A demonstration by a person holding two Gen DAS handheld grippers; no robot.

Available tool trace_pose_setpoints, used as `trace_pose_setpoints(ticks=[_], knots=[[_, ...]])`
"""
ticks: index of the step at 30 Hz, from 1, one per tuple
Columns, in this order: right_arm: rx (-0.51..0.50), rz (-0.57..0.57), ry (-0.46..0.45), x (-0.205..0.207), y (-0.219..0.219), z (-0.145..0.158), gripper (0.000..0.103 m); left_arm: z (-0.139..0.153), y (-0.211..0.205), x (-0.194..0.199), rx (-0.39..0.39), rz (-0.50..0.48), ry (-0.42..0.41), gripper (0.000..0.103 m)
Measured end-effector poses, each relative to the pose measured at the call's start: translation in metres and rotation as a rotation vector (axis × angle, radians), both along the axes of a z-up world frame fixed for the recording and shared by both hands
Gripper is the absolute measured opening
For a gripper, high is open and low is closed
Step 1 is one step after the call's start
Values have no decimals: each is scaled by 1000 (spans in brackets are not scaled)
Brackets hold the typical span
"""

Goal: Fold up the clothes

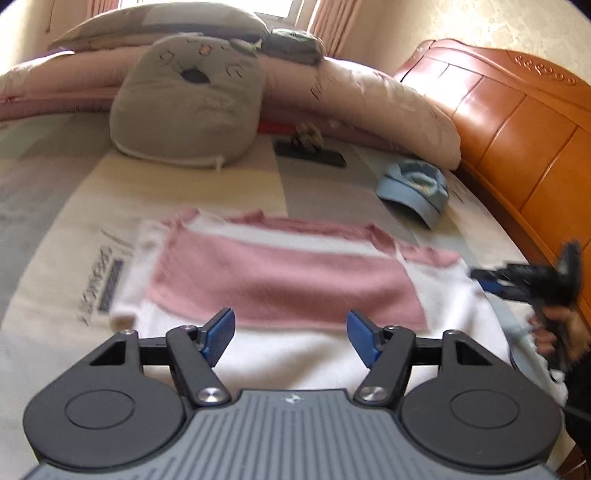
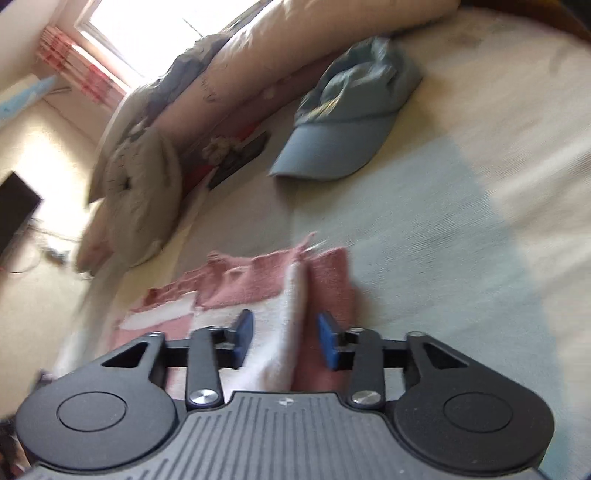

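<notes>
— What's the setting?
— A bed with a wooden headboard, grey pillow, blue cap.
— And the garment?
— The pink-and-white sweater lies flat mid-bed.
— Grippers?
— The left gripper hovers spread wide; the right gripper, jaws parted, straddles its folded edge.

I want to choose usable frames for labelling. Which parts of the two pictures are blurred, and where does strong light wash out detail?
Left wrist view: the pink and white garment is smeared, the cap fairly sharp, and the window bright at the top. Right wrist view: motion blur nearly everywhere, worst at the pillow; the window is blown out.
</notes>
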State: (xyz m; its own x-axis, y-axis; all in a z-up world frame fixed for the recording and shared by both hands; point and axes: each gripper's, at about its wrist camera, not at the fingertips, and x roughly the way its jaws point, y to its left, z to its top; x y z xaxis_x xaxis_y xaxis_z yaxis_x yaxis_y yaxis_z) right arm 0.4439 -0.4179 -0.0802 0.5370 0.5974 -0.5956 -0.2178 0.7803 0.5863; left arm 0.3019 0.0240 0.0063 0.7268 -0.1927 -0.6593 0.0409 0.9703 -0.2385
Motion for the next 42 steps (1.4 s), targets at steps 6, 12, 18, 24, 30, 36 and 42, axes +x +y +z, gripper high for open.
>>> trace_pose_setpoints(ticks=[6, 12, 18, 24, 30, 36, 42], knots=[[-174, 73, -69, -50, 39, 13, 50, -40, 25, 23, 70, -60, 62, 66], [-354, 140, -129, -100, 78, 23, 49, -76, 60, 3, 51, -86, 148, 59], [-442, 7, -84, -130, 83, 31, 46, -54, 67, -4, 45, -200, 118, 58], [-452, 8, -161, -124, 128, 45, 49, -55, 52, 27, 33, -318, 62, 59], [-507, -14, -74, -133, 139, 23, 52, -64, 66, 25, -2, -291, 159, 59], [-500, -113, -154, -127, 127, 46, 57, -16, 20, 63, -94, -405, 28, 65], [-422, -158, -151, -120, 113, 40, 57, -39, -59, 100, -84, -519, 79, 65]])
